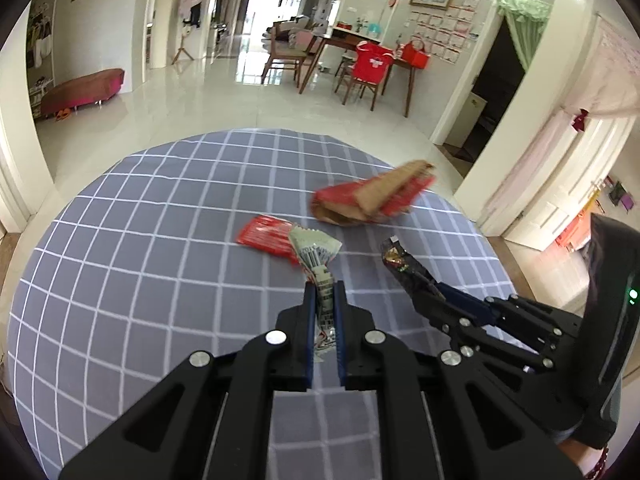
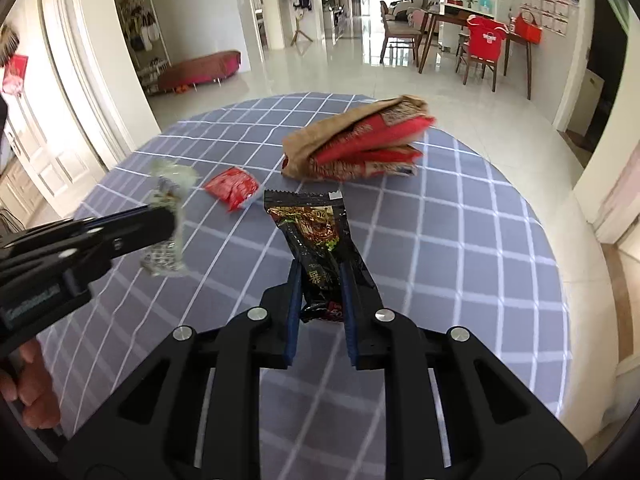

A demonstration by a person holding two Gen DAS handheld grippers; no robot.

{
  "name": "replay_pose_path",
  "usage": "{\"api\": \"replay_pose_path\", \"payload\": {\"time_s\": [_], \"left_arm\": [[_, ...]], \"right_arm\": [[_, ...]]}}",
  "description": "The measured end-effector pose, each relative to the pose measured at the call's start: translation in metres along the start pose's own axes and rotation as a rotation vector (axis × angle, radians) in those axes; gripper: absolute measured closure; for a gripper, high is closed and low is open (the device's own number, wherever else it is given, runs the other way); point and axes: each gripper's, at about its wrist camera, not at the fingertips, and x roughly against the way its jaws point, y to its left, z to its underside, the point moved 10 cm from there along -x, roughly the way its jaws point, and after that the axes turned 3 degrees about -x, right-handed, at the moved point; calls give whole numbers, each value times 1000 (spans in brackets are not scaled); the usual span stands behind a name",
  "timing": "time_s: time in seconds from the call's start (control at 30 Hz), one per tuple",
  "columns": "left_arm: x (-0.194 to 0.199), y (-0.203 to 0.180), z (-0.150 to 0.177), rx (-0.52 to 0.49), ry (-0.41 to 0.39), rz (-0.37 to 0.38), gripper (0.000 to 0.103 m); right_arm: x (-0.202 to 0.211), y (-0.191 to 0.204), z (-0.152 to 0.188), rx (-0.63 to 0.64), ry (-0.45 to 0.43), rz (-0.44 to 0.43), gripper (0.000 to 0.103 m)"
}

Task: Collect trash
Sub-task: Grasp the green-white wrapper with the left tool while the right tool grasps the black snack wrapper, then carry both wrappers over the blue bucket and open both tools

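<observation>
My left gripper (image 1: 323,286) is shut on a crumpled white-and-green wrapper (image 1: 316,250), which sticks up out of the fingers above the grey checked tablecloth (image 1: 160,260). To its right, my right gripper (image 1: 424,280) is shut on a black snack wrapper (image 1: 396,258). In the right wrist view the black wrapper (image 2: 312,220) stands between the blue pads of the right gripper (image 2: 320,266). The left gripper (image 2: 172,220) comes in from the left with the white wrapper (image 2: 172,180). A small red packet (image 2: 232,188) lies flat on the cloth just beyond both grippers.
A larger brown-and-red bag (image 2: 356,144) lies crumpled toward the round table's far right edge (image 2: 520,184). A hand (image 2: 32,392) grips the left tool at lower left. Beyond the table are a tiled floor, a low bench (image 2: 200,68) and a dining set (image 2: 480,44).
</observation>
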Motion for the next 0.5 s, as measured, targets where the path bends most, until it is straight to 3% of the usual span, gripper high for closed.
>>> {"api": "replay_pose_path", "payload": {"time_s": [0.23,0.5], "left_arm": [[26,-63,19,-81,-8,47,95],[29,-181,59,-224,26,144,95]], "right_arm": [[70,-31,34,-88,-72,-12,85],[150,-103,91,-222,-161,38,85]]}}
